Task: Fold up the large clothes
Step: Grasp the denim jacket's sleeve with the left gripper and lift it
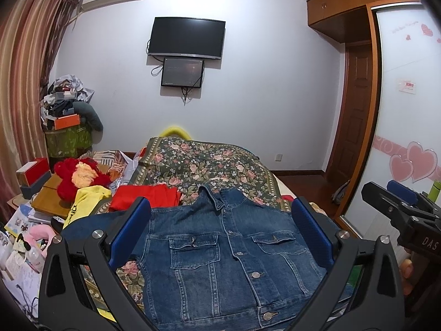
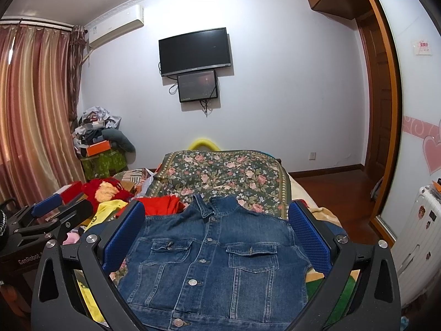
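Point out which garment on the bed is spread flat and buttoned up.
The blue denim jacket, lying front-up with collar away from the camera. The red garment and yellow one beyond it lie crumpled.

a: from my seat the jacket (image 1: 220, 251) reads as coarse blue denim, shiny metal buttons down the front.

b: i see the same. my right gripper (image 2: 217, 237) has matt black plastic arms, pads (image 2: 308, 237) of dimpled blue rubber.

a: left gripper (image 1: 220, 234) matches. the floral bedspread (image 1: 198, 165) looks woven, matt.

b: curtain (image 2: 33, 110) is satiny. wardrobe (image 1: 344, 8) is glossy wood.
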Demonstrator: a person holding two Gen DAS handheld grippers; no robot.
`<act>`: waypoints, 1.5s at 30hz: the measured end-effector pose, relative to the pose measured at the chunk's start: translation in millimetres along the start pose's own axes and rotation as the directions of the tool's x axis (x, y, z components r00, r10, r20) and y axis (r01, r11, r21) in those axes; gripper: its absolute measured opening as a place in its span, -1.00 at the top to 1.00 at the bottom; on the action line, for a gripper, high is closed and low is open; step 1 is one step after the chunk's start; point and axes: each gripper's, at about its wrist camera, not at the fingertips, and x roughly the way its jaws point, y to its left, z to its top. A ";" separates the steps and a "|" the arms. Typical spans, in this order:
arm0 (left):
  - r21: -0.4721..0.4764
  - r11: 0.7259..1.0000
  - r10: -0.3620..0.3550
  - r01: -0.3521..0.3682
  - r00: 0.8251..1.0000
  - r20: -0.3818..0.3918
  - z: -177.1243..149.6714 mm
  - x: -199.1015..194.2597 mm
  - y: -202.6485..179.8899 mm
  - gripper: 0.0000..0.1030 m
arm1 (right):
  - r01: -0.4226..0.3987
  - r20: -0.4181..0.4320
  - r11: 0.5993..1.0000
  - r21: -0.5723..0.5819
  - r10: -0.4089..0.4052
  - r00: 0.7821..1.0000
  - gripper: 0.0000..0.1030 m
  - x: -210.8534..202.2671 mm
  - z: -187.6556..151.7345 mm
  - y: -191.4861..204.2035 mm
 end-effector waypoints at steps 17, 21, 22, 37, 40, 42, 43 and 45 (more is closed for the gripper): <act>-0.076 0.972 0.212 -0.221 0.971 -0.114 -12.6 58.2 101.9 -0.99 | 0.010 -0.154 1.000 -0.018 -0.012 0.988 -1.00 65.1 -8.6 12.6; -0.100 0.940 0.305 -0.327 0.934 -0.185 -27.8 80.5 145.1 -0.99 | 0.007 -0.223 1.000 -0.027 -0.013 0.975 -1.00 93.8 -13.0 17.0; -0.104 0.933 0.320 -0.345 0.926 -0.200 -30.4 86.1 153.1 -0.99 | 0.008 -0.248 1.000 -0.029 -0.015 0.969 -1.00 103.9 -15.7 18.8; -0.363 0.749 0.321 -0.554 0.783 -0.533 -134.2 128.9 333.5 -0.99 | 0.074 -0.578 0.990 -0.117 -0.128 0.806 -1.00 211.5 -71.6 36.0; -0.518 0.691 0.177 -0.504 0.813 -0.554 -160.8 132.4 365.3 -0.99 | 0.081 -0.597 0.989 -0.123 -0.139 0.790 -1.00 224.2 -76.7 36.0; -0.619 0.631 0.093 -0.469 0.837 -0.539 -175.0 132.6 382.4 -0.94 | 0.091 -0.607 0.989 -0.112 -0.141 0.782 -1.00 229.6 -78.1 34.4; -0.662 0.598 0.057 -0.452 0.847 -0.528 -182.0 132.9 390.7 -0.89 | 0.091 -0.610 0.990 -0.104 -0.135 0.781 -1.00 231.7 -78.4 33.3; -0.725 0.543 0.007 -0.424 0.866 -0.501 -191.5 133.7 404.1 -0.88 | 0.090 -0.609 0.992 -0.092 -0.127 0.782 -1.00 235.7 -78.8 34.4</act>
